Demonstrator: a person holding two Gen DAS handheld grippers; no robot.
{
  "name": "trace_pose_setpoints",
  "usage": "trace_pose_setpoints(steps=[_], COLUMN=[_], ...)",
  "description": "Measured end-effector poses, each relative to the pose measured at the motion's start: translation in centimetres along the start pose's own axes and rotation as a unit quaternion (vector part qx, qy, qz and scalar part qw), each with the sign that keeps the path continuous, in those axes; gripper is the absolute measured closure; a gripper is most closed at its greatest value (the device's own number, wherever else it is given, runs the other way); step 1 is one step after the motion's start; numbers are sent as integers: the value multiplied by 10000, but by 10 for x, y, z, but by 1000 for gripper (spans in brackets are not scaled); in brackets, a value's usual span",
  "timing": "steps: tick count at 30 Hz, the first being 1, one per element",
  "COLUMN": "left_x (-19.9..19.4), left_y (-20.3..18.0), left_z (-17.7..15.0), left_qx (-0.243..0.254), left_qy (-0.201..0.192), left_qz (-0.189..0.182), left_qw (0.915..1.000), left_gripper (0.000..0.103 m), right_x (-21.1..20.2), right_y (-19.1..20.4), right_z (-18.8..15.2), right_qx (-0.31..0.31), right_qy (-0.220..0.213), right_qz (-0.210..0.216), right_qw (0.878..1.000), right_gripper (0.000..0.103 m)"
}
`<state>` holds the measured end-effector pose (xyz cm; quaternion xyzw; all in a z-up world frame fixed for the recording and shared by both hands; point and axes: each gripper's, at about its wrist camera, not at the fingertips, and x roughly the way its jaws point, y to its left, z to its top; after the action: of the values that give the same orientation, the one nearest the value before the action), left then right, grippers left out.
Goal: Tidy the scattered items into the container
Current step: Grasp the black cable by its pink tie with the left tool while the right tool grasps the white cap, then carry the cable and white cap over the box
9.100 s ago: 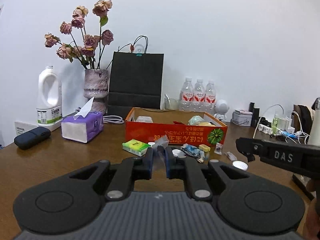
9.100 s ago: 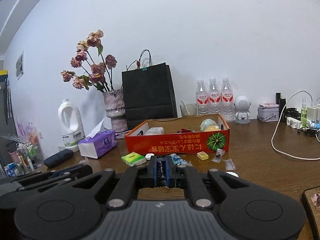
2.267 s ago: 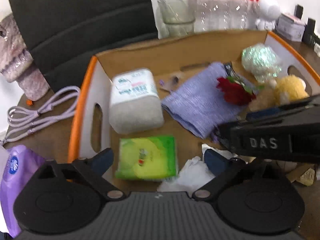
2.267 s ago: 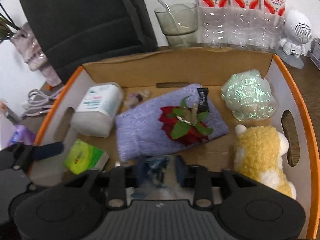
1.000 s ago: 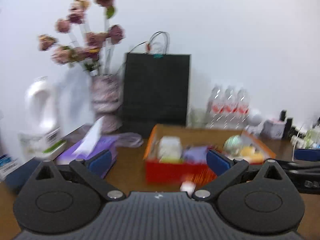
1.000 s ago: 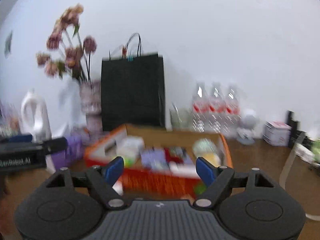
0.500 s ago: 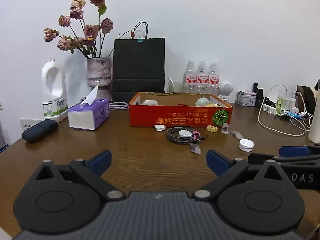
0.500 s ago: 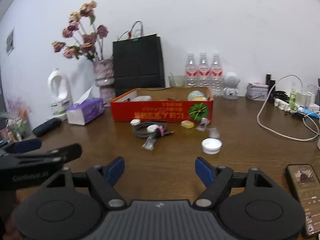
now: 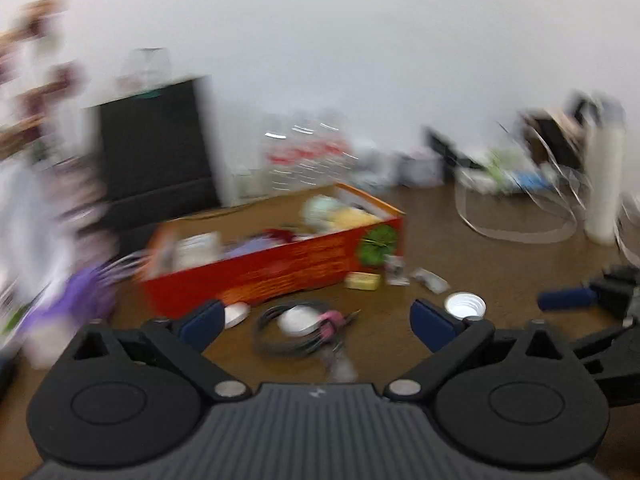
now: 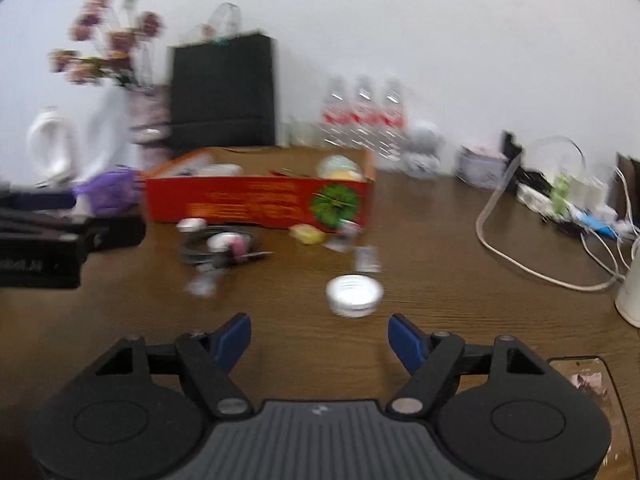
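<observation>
Both views are motion-blurred. The red cardboard box [image 9: 280, 268] [image 10: 256, 200] stands mid-table holding several items. In front of it lie a coiled black cable with a pink tie [image 9: 296, 326] [image 10: 220, 246], a white bottle cap [image 9: 465, 305] [image 10: 354, 295], a small white lid [image 9: 237, 314] [image 10: 191, 224], a yellow block [image 9: 362, 280] [image 10: 308, 235] and small clear packets [image 10: 366, 258]. My left gripper [image 9: 316, 322] is open and empty, just short of the cable. My right gripper [image 10: 319, 338] is open and empty, just short of the bottle cap.
A black paper bag [image 10: 224, 92], a flower vase [image 10: 148, 120], water bottles [image 10: 364, 114] and a purple tissue pack [image 10: 110, 190] stand behind and left of the box. Cables and chargers [image 10: 560, 200] lie at the right. A phone [image 10: 584, 384] lies near the front right.
Both grippers, still open and empty, have moved forward toward the loose items; the left view has swung and tilted, and both views have blurred.
</observation>
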<state>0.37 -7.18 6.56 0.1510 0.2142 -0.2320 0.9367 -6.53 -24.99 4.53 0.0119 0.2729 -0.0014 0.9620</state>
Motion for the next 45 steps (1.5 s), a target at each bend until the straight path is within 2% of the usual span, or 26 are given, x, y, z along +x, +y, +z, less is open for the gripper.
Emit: trace_pose_setpoints(steps=[1,3,4,8,10,11,13,20,23,26,28,29,31,34,38,42,45], left_x=[21,58,72,96,101,102,104,75,43,-8,-39,-50,-66,-91,-119,-142,-151], left_y=[0,2,3,8,9,10,16,14,11,8,10,9,4,-8,-24,-33,-34], left_z=[5,11,13,10,6,5,6,10,13,9,-4,-16,-39,-73,-94,-96,-95], left_qx=[125,241,266,227,210,103,-147,-367,-489,-722,-1192,-1474,-1930,-2418,-2440,-2245,-2192], left_qy=[251,754,941,1493,1622,1640,1670,1094,712,91,-311,-383,-297,-286,-316,-773,-934], left_qz=[-219,-337,-337,-391,-393,-417,-474,-450,-184,208,506,709,966,1099,1096,1139,1184], left_qw=[9994,9963,9946,9878,9857,9855,9847,9923,9961,9971,9911,9858,9760,9637,9631,9647,9640], left_gripper=[30,59,63,64,69,76,80,83,83,83,82,82,82,82,82,82,82], right_x=[8,22,27,46,55,60,69,69,45,13,-7,-17,-34,-56,-81,-101,-112], right_y=[-4,-10,-11,-17,-18,-18,-17,-19,-12,-1,7,12,21,34,38,41,45], right_z=[2,6,6,11,16,18,21,21,24,21,15,11,-1,-22,-45,-56,-57], right_qx=[57,127,129,155,165,157,105,212,227,158,162,177,144,-69,-12,-18,-61], right_qy=[36,135,178,299,352,387,472,354,-17,-449,-674,-780,-1030,-1248,-1377,-1636,-1780], right_qz=[-34,-74,-93,-63,-32,-18,-14,160,264,515,651,718,864,861,915,925,899], right_qw=[10000,9998,9997,9994,9992,9991,9988,9990,9994,9975,9955,9942,9908,9884,9862,9822,9799], right_gripper=[29,30,34,42,51,58,65,65,65,65,65,65,65,65,65,65,65])
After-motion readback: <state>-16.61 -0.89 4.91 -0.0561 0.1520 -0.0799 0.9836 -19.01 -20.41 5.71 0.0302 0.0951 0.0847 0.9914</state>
